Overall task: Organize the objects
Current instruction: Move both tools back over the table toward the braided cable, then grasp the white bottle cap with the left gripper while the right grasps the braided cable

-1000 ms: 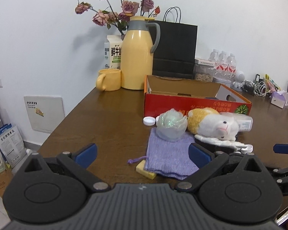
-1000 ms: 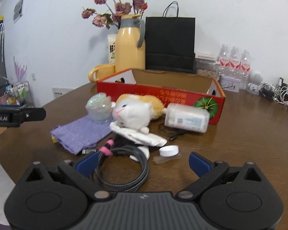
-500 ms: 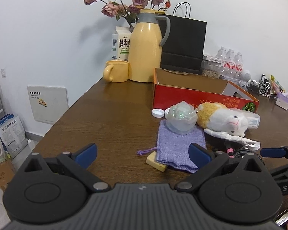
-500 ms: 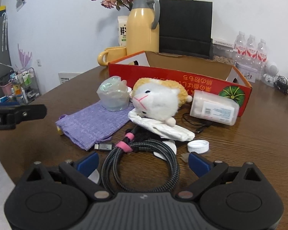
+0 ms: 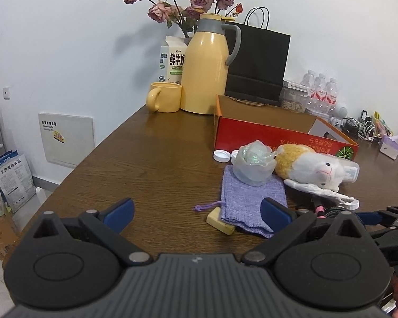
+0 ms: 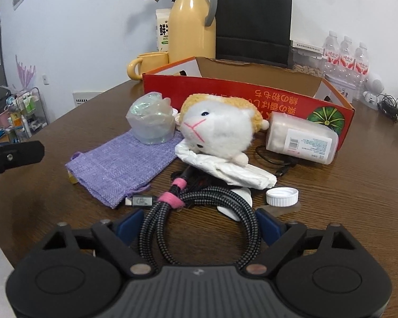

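Note:
A coiled black braided cable [image 6: 212, 194] with a pink strap lies on the brown table [image 6: 358, 185]. My right gripper [image 6: 199, 225] is low over it, its jaws closing with the coil's near loop between the blue pads, which do not clearly press on it. Behind the cable lie a white-and-yellow plush [image 6: 217, 129], a purple pouch [image 6: 122, 164], a crumpled clear bag [image 6: 151, 122] and a jar on its side [image 6: 299, 137]. The open red box [image 6: 225, 92] stands behind them. My left gripper [image 5: 197, 212] is open and empty, short of the pouch [image 5: 252, 198] and a yellow block [image 5: 220, 222].
A white cap [image 6: 281, 196] and folded white plastic [image 6: 233, 169] lie by the cable. At the back stand a yellow thermos [image 5: 205, 71], a mug [image 5: 164, 100], a milk carton [image 5: 172, 61], a black bag [image 5: 257, 63] and water bottles [image 5: 321, 92]. The table edge curves off at the left.
My right gripper has come forward and lower, so the cable coil now sits between its fingers, which have narrowed slightly. The left gripper has barely moved.

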{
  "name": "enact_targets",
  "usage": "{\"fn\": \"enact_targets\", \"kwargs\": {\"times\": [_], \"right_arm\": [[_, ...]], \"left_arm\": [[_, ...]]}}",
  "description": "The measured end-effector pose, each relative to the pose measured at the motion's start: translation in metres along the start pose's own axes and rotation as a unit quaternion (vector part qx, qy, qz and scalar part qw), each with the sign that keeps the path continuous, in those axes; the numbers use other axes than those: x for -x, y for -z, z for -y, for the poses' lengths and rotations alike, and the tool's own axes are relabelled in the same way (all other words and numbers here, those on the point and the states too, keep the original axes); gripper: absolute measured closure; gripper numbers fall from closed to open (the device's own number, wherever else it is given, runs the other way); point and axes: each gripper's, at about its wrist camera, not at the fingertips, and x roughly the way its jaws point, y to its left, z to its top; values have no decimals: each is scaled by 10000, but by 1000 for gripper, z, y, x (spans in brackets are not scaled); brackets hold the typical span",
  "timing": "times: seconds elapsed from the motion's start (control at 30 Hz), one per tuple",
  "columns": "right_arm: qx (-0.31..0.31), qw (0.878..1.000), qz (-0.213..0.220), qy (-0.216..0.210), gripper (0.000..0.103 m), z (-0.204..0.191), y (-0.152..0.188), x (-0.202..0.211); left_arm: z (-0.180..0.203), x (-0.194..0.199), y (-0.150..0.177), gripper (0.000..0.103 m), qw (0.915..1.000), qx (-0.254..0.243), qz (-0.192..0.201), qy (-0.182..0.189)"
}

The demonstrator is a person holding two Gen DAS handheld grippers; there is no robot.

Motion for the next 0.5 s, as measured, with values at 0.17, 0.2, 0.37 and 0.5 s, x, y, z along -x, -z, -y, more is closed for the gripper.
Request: {"fn": "enact_targets", "kwargs": {"times": [0.17,0.2,0.37,0.5], "right_arm": [[-28,9999,79,-114,16,3,0,5],[-38,9998,115,-136,16,5,0,7],[-77,9993,276,-219,17,9,1,18],[-89,9991,343,-233,17,14,4,26]], "left_arm": [[-1,-1,0,0,10000,33,-25,5],[-1,-1,0,0,10000,32,-29,7],[5,-3,0,0,10000,-10,-69,45],[12,-6,1,0,9999,-72,-109,95]]}}
